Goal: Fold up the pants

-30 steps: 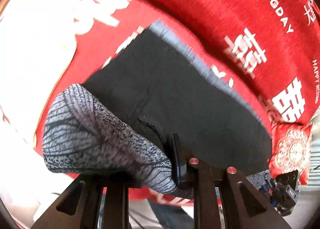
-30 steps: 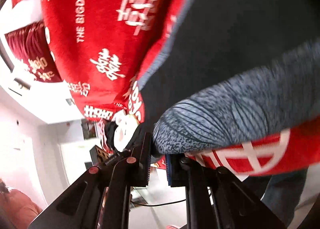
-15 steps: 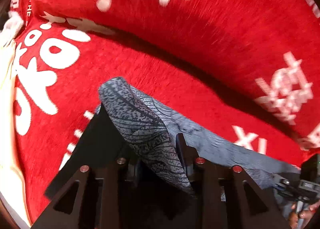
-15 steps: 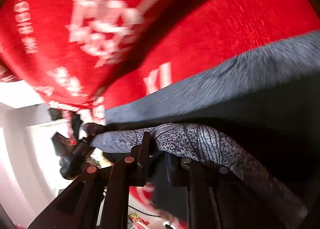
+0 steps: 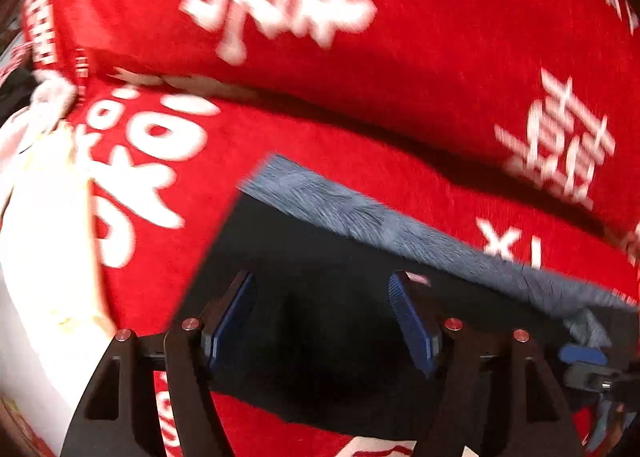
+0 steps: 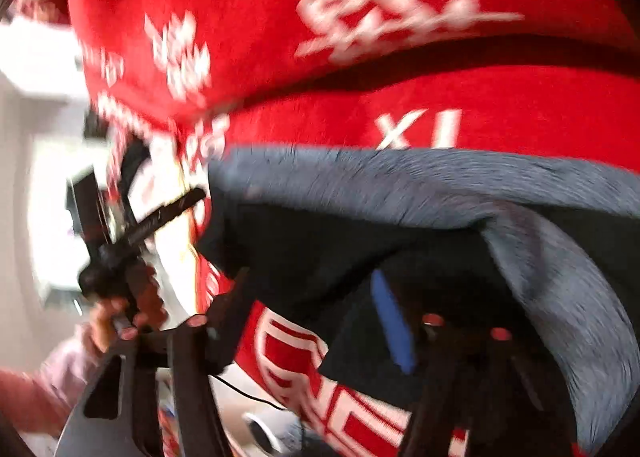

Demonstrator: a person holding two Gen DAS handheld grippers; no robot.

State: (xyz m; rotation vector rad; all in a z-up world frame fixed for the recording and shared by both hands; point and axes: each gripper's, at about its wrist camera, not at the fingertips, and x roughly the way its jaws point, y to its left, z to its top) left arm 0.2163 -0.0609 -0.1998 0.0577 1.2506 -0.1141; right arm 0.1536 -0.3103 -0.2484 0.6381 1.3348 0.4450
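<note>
Letting go of the pants point(image 5: 320, 265) is what both my hands do now: the fingers of my left gripper point(image 5: 322, 321) are spreading, and the dark cloth lies flat under them, between the blue pads point(image 5: 412, 325) but not pinched by them. My right gripper point(image 6: 320, 321) is opening too, with the dark cloth in the gap; this view is very blurred, so I think, but cannot be sure, that nothing is pressed there anymore.

The pants lie folded on the red blanket point(image 5: 360, 161) with white characters, their grey patterned edge point(image 5: 400, 233) running along the far side, just below the ridge of a red cushion point(image 5: 440, 37).

I see some risks. On my right side a grey flap point(image 6: 560, 277) stands curled up over the fold, so it may fall back open. If a pad catches the soft cloth when I draw away, the layer could be dragged askew. The plush blanket may also wrinkle under it.
</note>
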